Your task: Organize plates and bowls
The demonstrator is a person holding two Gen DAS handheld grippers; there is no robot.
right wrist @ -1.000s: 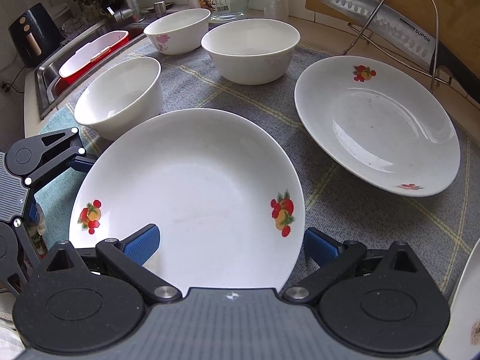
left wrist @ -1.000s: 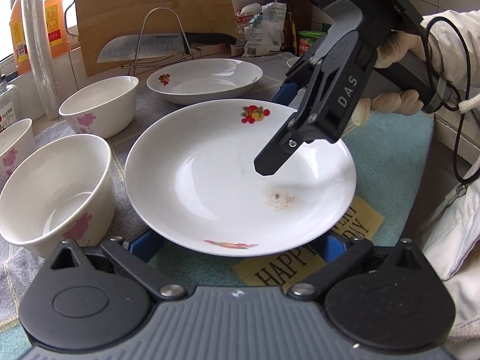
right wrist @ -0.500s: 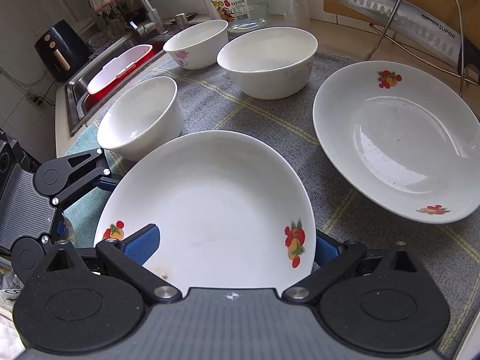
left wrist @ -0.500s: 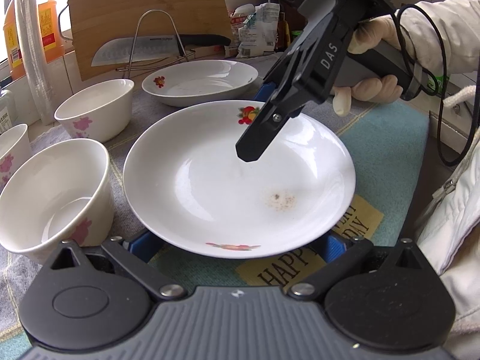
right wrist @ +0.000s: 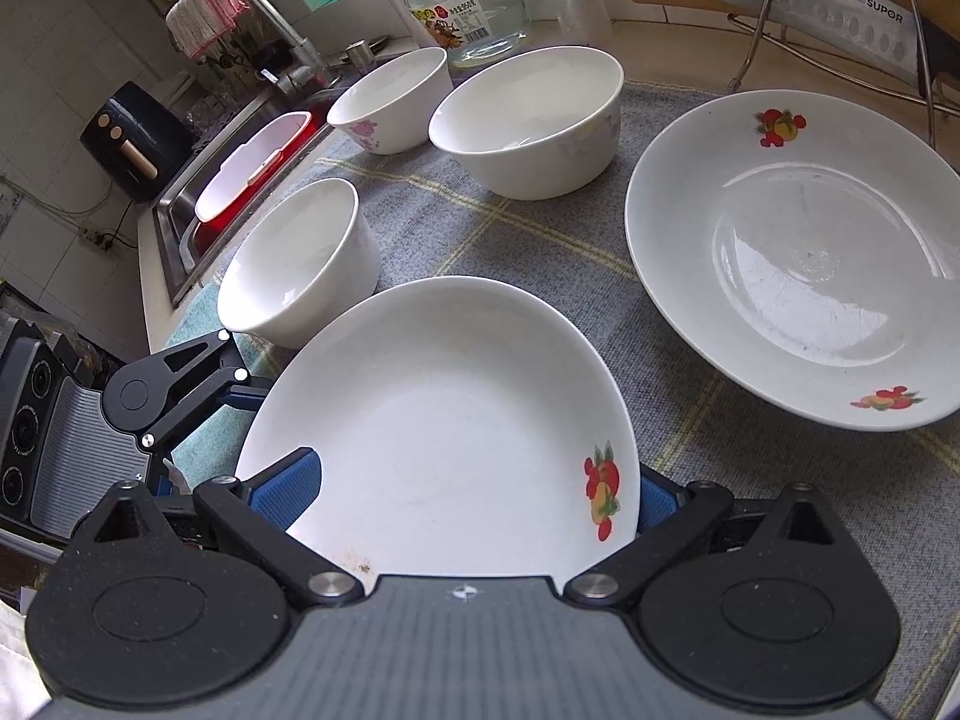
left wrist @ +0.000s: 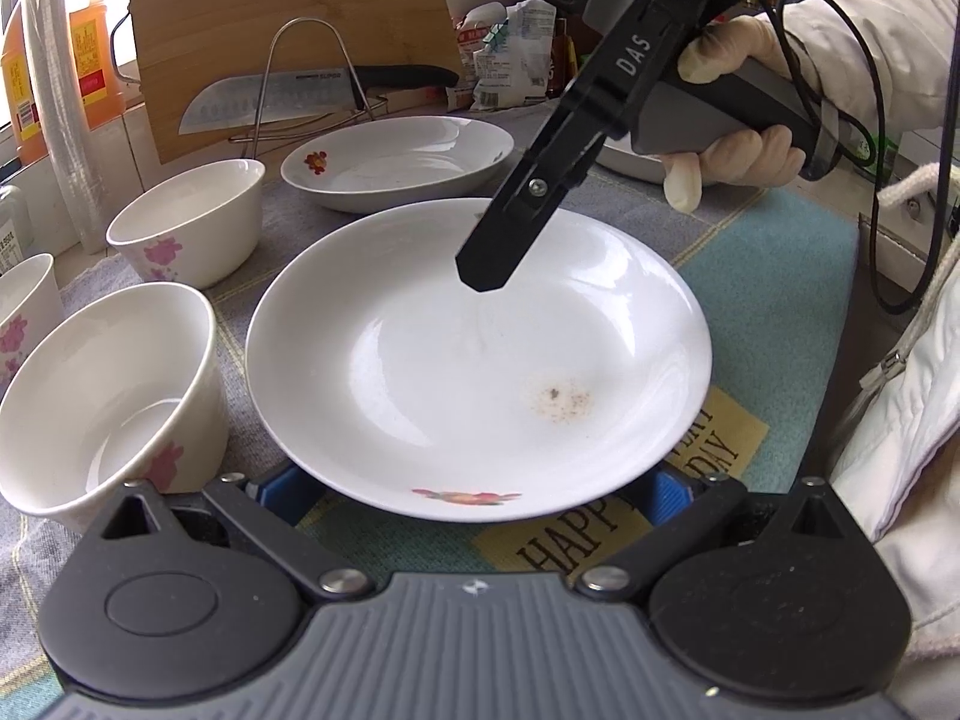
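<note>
A white plate with fruit prints [left wrist: 420,372] lies on the mat between both grippers. My left gripper [left wrist: 477,492] is open, and its blue pads [left wrist: 282,489] flank the plate's near rim. My right gripper [right wrist: 471,492] is open and straddles the far rim. One of its fingers [left wrist: 510,228] hangs over the plate's inside; the other is hidden behind the plate. A second fruit-print plate [right wrist: 798,258] sits further back. Three white bowls with pink prints stand to the left: one [right wrist: 294,258] next to the plate, two [right wrist: 528,120] [right wrist: 390,99] behind it.
A knife [left wrist: 270,99] rests on a wire rack before a wooden board [left wrist: 288,18]. A glass jar [right wrist: 465,0] and a sink holding a red tub [right wrist: 252,168] lie beyond the bowls. A gloved hand [left wrist: 744,150] and a pale sleeve are at the right.
The right gripper has pushed further over the plate, toward the bowls, so its upper finger now reaches past the rim. The left gripper and the plate have hardly moved.
</note>
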